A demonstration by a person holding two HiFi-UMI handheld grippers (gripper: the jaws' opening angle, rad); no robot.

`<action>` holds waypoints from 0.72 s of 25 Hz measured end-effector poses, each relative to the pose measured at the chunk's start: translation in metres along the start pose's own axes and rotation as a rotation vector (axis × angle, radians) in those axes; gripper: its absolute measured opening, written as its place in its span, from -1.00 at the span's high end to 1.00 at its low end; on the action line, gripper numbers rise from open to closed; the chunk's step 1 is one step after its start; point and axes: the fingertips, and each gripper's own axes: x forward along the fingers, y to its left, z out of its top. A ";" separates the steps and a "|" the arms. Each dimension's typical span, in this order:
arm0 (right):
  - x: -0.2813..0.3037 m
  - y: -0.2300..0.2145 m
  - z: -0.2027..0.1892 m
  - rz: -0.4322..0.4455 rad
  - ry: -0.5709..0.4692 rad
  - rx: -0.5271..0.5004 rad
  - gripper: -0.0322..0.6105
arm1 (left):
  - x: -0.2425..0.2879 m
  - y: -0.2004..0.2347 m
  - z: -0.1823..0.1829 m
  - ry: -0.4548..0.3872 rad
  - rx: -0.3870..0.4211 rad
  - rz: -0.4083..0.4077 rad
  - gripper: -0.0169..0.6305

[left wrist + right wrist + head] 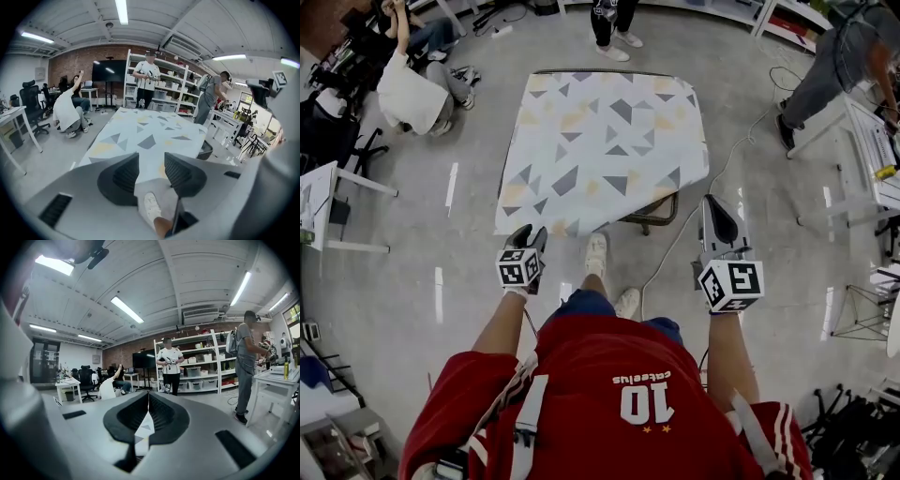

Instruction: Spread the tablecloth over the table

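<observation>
The tablecloth [600, 141], with its triangle print, lies over the counter [654, 220] and covers most of the top. It looks skewed in the head view: the near edge runs at a slant and the near-left corner hangs lower than the right.

The left gripper [151, 161] has its jaws spread with nothing between them. It sits just short of the near-left corner, with only floor and your shoe [151, 206] showing through the gap. The right gripper [148, 404] has its jaws pressed together, pinching a fold of the tablecloth at the near-right corner. In the head view it sits just off that corner [710, 202].

The step in hand looks like squaring up the near edge.
- Don't drop the right corner where it is, or it will likely bunch up.
- Draw it out toward you and to the right until the near edge runs parallel to the counter's edge.
- Then lower it so the overhang matches the left side, and part the jaws only once the cloth hangs slack.
- If the left side drags across, re-pinch that corner with the left gripper and pull both sides evenly.
- Pull low and flat. A sharp tug could slide the whole cloth off the far side.
</observation>
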 end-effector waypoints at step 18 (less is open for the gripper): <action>0.000 0.011 0.047 0.023 -0.104 -0.001 0.85 | -0.106 -0.103 0.247 -0.548 0.235 -0.130 0.46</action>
